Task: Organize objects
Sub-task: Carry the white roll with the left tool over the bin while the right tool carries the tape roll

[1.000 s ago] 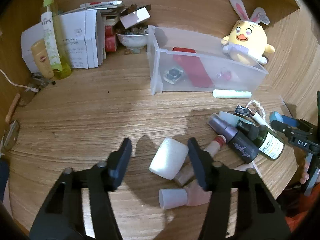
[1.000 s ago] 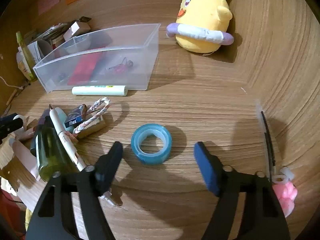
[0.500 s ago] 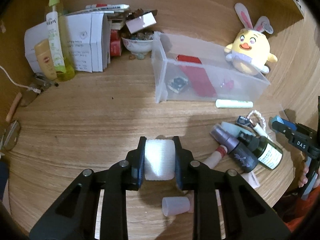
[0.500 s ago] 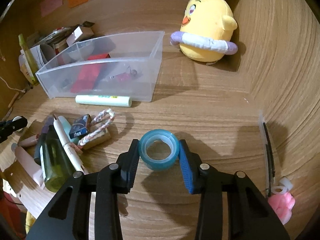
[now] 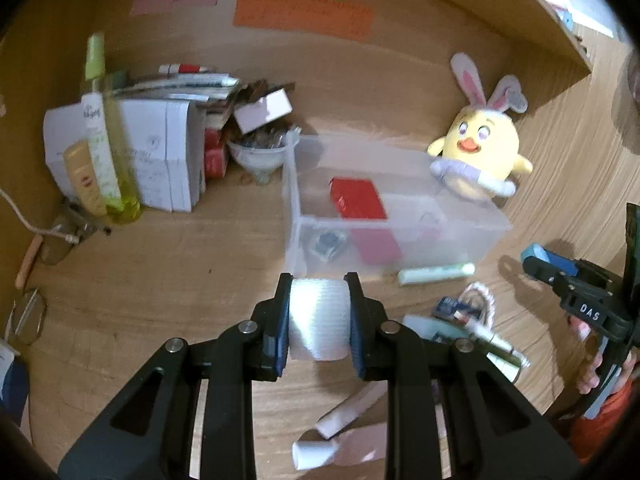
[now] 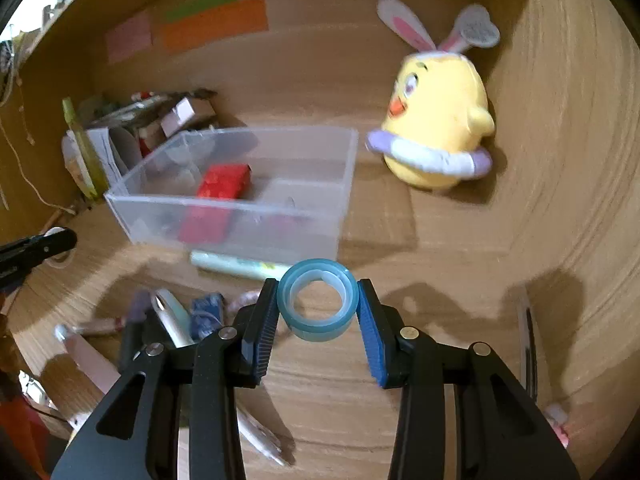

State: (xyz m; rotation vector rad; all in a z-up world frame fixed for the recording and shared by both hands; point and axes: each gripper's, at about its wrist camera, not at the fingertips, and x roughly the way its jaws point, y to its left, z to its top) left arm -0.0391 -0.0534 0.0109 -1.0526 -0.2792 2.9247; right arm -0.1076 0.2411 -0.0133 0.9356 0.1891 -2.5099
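Both grippers have closed since a second ago and come up off the desk (image 6: 460,280) with their loads, so I read the pick-up as done and the carry to the clear bin (image 6: 240,204) as the step in hand. My left gripper (image 5: 318,322) is clamped on the white gauze roll (image 5: 318,322), which sits square between the pads with its ends against them, clear of the wood and just short of the bin's near wall. My right gripper (image 6: 318,308) grips the blue tape ring (image 6: 318,300) by its outer rim, the ring tilted so I look through its hole, hanging just in front of the bin's near right corner and above the pale green tube (image 6: 236,266) lying along that wall. Inside the bin I see a red box (image 6: 222,184) toward the middle. Small bottles and pens lie loose near the desk's front edge, so plenty remains to sort.
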